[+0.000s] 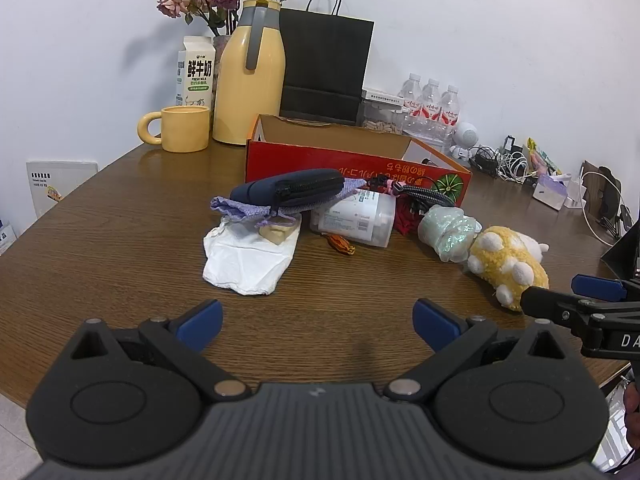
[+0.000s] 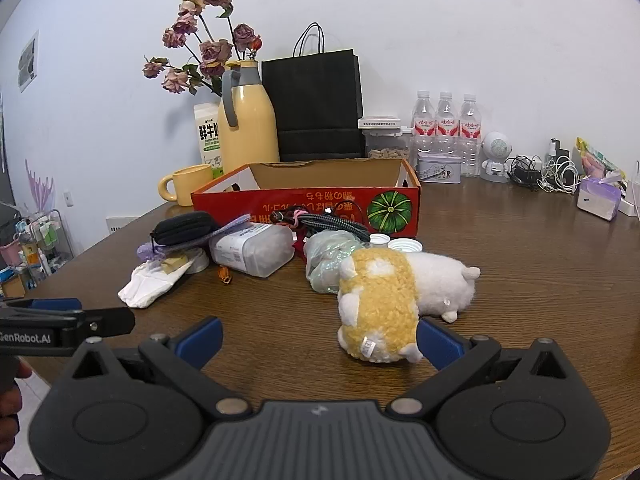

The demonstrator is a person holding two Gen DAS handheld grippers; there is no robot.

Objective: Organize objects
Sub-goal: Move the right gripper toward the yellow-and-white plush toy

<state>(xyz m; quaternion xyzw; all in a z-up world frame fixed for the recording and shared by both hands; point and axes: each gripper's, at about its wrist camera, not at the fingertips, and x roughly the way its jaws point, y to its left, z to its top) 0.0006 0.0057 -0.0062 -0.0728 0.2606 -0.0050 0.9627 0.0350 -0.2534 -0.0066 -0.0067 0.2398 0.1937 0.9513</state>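
Right wrist view: right claw (image 2: 318,338) stood wide open, empty; one plush toy (image 2: 384,304) touched its right finger; bare surface (image 2: 280,320) lay between.

Left claw (image 1: 318,320) also gaped empty, with open surface ahead before one red box (image 1: 356,164).

Bright even indoor light, soft shadows, mild tabletop sheen, sharp focus, strong fisheye bending at edges.

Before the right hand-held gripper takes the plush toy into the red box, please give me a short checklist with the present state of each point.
1. Right hand-held gripper open: ok.
2. Plush toy between its fingers: ok, off-centre, near the right finger.
3. Pads pressing the toy: not ok, not yet.
4. Red cardboard box open on top: ok.
5. Space inside the box: cannot tell, floor hidden.
6. Left hand-held gripper open and holding nothing: ok.
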